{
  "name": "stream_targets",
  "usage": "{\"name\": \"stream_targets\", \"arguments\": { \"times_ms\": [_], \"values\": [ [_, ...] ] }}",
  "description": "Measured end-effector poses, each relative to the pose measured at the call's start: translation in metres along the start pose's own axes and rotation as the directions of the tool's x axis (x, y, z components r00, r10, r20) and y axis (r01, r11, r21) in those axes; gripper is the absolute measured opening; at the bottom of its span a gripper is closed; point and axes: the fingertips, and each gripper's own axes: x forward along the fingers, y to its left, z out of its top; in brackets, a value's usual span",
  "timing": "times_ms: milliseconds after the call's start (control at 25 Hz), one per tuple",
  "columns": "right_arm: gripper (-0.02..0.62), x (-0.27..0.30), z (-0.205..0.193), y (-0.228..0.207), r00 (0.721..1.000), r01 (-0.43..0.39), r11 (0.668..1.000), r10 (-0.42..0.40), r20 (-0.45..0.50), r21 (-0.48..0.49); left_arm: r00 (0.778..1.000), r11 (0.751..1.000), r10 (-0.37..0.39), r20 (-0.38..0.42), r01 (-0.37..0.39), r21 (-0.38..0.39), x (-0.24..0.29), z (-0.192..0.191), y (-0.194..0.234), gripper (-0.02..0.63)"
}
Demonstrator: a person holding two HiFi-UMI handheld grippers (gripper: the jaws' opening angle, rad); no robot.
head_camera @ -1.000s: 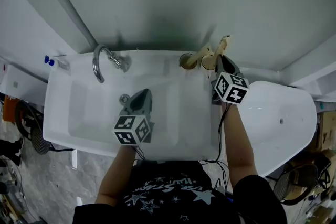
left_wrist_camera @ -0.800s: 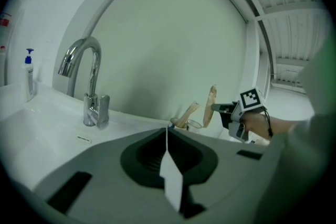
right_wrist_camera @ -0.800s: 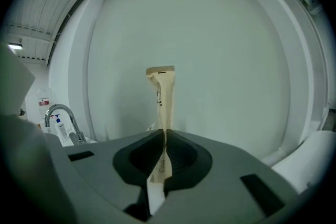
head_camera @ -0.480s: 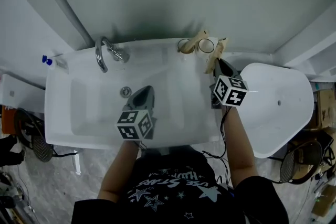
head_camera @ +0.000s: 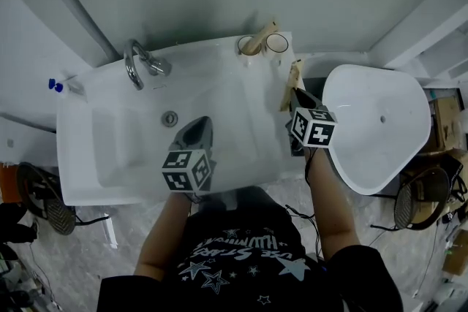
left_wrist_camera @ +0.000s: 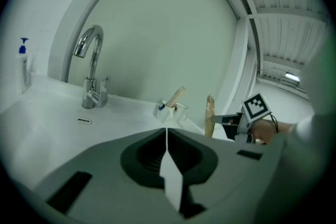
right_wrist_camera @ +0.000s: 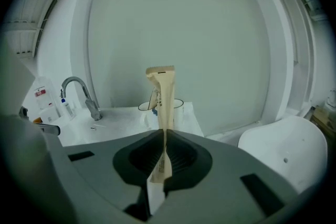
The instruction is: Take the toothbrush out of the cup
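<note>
Beige toothbrush (right_wrist_camera: pixel 165 97) clamped in right tool (right_wrist_camera: pixel 163 136), long axis upright, left tool (left_wrist_camera: pixel 167 132) closed

toothbrush (right_wrist_camera: pixel 164 93) print: too small to read | cup (right_wrist_camera: pixel 179 112): partly behind toothbrush

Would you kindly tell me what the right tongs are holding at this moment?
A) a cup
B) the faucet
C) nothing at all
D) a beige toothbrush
D: in the right gripper view the right tongs are closed on the lower end of a beige toothbrush, which stands upright in front of the cup, not inside it.
</note>
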Motion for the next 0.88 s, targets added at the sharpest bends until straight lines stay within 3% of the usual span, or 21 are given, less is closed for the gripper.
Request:
{"name": "stream_targets", "arguments": {
  "times_ms": [360,880],
  "values": [
    [0.029,0.010,-0.047,-0.006,0.993,0.054,0.998,-0.052,-0.104,0.016,0.999,1.000,-0.018,-0.043,0.018,-0.004,-0.004,-0.018,-0.001,0.021],
    [0.029,0.039,-0.067,-0.018,0.974,0.064,0.998,-0.066,-0.215,-0.014,0.998,1.000,0.010,-0.057,-0.011,-0.016,0.003,-0.022,-0.002,0.021]
  ]
}}
